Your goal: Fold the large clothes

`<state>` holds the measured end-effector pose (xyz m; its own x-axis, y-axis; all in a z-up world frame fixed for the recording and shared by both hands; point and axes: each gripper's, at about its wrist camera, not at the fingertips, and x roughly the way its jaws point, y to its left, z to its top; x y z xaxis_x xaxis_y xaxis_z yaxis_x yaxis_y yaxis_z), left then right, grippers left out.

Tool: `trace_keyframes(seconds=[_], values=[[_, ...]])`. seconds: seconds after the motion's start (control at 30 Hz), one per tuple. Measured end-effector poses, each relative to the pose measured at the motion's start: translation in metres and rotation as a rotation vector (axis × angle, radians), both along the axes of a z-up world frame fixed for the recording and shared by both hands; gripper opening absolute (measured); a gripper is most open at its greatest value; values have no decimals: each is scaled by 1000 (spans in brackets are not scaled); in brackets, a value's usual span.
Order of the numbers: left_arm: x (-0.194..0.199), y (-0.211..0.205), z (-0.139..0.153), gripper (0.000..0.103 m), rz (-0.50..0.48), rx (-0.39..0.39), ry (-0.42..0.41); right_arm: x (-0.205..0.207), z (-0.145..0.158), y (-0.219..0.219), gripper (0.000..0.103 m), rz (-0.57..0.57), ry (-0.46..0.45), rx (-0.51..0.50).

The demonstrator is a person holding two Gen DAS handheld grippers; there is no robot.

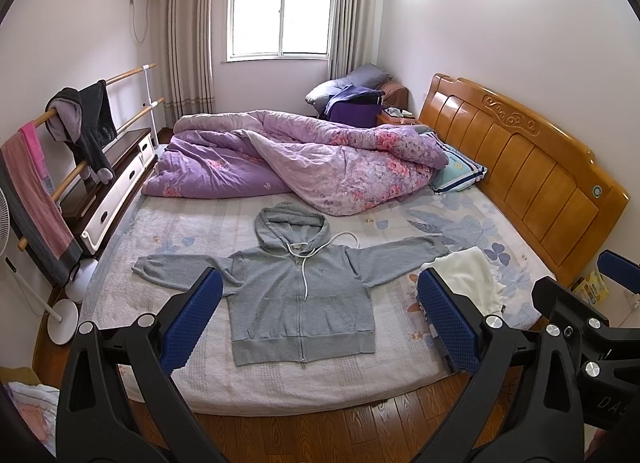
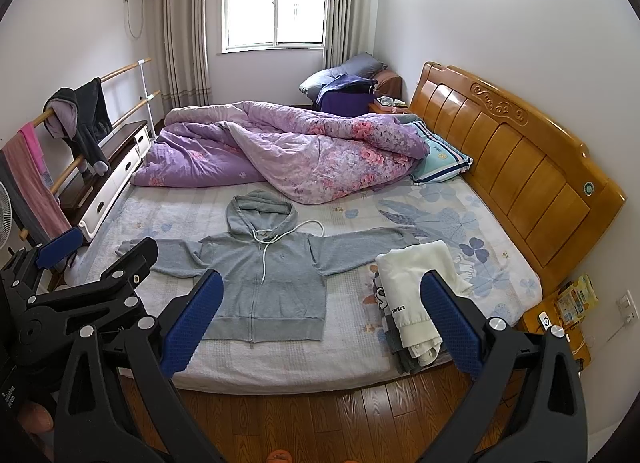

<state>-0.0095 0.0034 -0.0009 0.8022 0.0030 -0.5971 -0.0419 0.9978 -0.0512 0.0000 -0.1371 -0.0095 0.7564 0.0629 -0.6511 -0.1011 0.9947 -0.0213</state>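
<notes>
Left wrist view first: the left gripper (image 1: 320,319) has its jaws spread wide and empty, held above the floor at the bed's near edge, and the grey hoodie (image 1: 300,303) shows between the blue pads (image 1: 192,323). The right gripper (image 2: 320,323) is likewise spread and holds nothing; between its jaws lie the hoodie's right half and a stack of folded clothes (image 2: 416,303), white piece on top.

The hoodie lies flat on the mattress (image 1: 320,387), front up, zipped, both sleeves stretched sideways and the hood pointing away from the jaws. Judging by that, folding has not yet begun: this is the approach to the first grasp. The next move likely calls for each gripper to drop to a sleeve or shoulder and pinch a single layer of cloth, then carry it across the body.

Beyond the jaws, the hem lies close to the mattress's near edge. The right sleeve end lies just beside the folded stack, so that side is tight. Past the hood the rumpled purple quilt (image 1: 288,155) leaves a strip of bare sheet. Leftward there is free sheet before the mattress edge.
</notes>
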Motion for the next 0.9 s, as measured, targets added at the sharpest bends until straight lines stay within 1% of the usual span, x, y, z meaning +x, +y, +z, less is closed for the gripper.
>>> trace_keyframes(seconds=[0.1,0.17,0.23,0.3,0.33,0.53,0.67,0.83,0.87,0.9], values=[[-6,2,-2,98,0,0,1,1,-4,3,95,1,4,3],[-16,13,-14,98,2,-2,7,2,-7,5,95,2,10,4],[-17,16,-19,98,6,-2,13,6,-11,8,95,5,15,4],[-5,18,-28,98,9,-2,17,12,-14,10,95,15,21,2],[-5,21,-32,98,15,-2,24,17,-16,11,95,18,24,2],[36,25,-35,98,50,10,40,45,-22,18,95,56,40,13],[59,36,-43,98,97,21,54,74,-30,28,95,105,50,18],[100,51,-50,98,163,24,80,120,-39,44,95,180,66,26],[111,53,-51,98,172,21,89,137,-42,48,95,204,74,30],[126,57,-54,98,186,15,106,146,-43,50,95,215,81,32]])
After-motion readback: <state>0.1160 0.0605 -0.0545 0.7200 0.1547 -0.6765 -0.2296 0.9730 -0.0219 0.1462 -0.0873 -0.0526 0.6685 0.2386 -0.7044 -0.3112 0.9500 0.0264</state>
